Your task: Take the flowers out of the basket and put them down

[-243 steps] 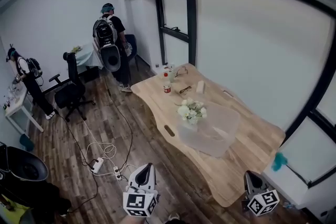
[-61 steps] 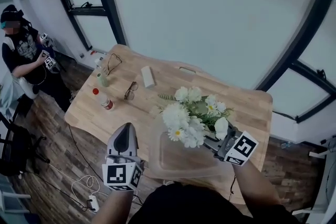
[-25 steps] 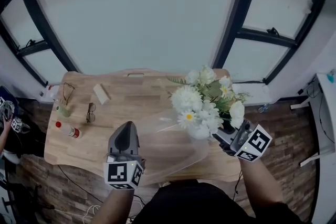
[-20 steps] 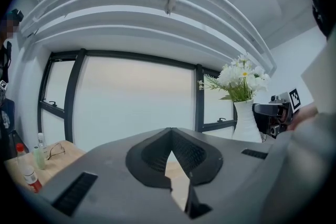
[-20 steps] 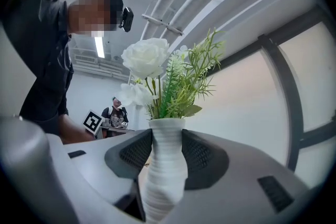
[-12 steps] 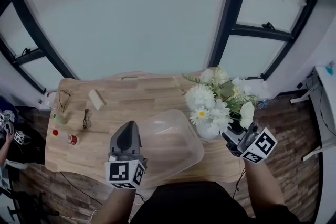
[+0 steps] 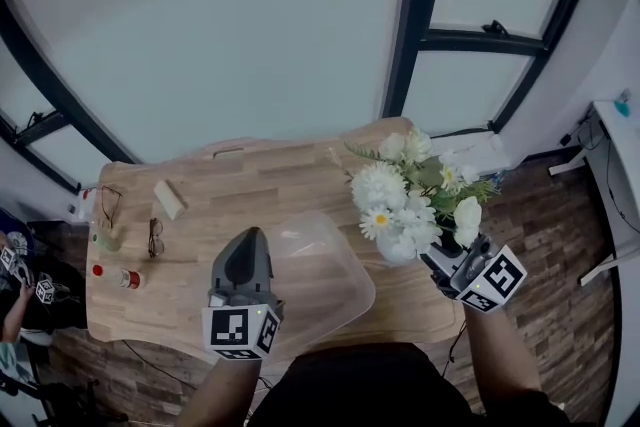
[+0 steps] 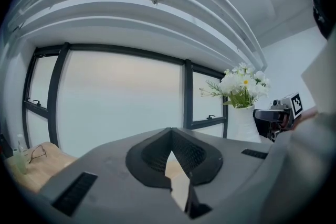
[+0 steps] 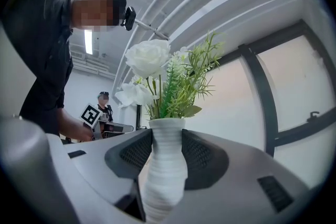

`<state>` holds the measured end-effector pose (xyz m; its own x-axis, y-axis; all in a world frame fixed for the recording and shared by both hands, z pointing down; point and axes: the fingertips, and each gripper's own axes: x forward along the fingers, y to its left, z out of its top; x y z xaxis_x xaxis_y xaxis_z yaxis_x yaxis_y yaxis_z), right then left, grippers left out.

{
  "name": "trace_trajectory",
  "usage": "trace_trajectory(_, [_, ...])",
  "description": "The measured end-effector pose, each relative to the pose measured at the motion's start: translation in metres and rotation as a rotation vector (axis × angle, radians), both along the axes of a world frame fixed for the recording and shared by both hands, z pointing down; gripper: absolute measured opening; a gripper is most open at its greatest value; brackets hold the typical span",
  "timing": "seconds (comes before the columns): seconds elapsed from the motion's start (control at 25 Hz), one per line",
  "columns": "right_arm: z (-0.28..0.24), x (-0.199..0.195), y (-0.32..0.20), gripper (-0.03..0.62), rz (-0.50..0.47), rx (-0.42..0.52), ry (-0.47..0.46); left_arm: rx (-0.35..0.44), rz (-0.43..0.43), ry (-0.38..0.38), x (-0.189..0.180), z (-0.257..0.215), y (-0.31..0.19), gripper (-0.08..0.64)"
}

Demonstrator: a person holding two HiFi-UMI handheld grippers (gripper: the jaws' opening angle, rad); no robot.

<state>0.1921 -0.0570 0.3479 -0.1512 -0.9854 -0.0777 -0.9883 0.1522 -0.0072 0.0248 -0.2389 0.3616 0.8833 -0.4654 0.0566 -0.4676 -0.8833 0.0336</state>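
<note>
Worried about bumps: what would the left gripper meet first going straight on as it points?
Probably nothing near: the left gripper points level above the wooden table, so the frosted window looks first, depth unclear.

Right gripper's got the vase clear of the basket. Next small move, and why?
Probably lower the right gripper straight down. Its jaws clamp the white vase upright, flowers on top, and it hangs right of the basket over bare table. The left gripper is shut and empty.
</note>
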Motion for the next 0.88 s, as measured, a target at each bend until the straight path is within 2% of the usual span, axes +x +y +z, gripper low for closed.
trace_trajectory(0.6, [0.040, 0.015, 0.011, 0.195, -0.004, -0.026, -0.034, -0.009, -0.001, -0.056, 0.016, 0.013, 0.016, 0.004])
trace_trajectory(0.88, [0.061, 0.021, 0.010, 0.195, -0.028, -0.033, -0.044, -0.034, -0.068, -0.059, 0.010, 0.018, 0.006, 0.005])
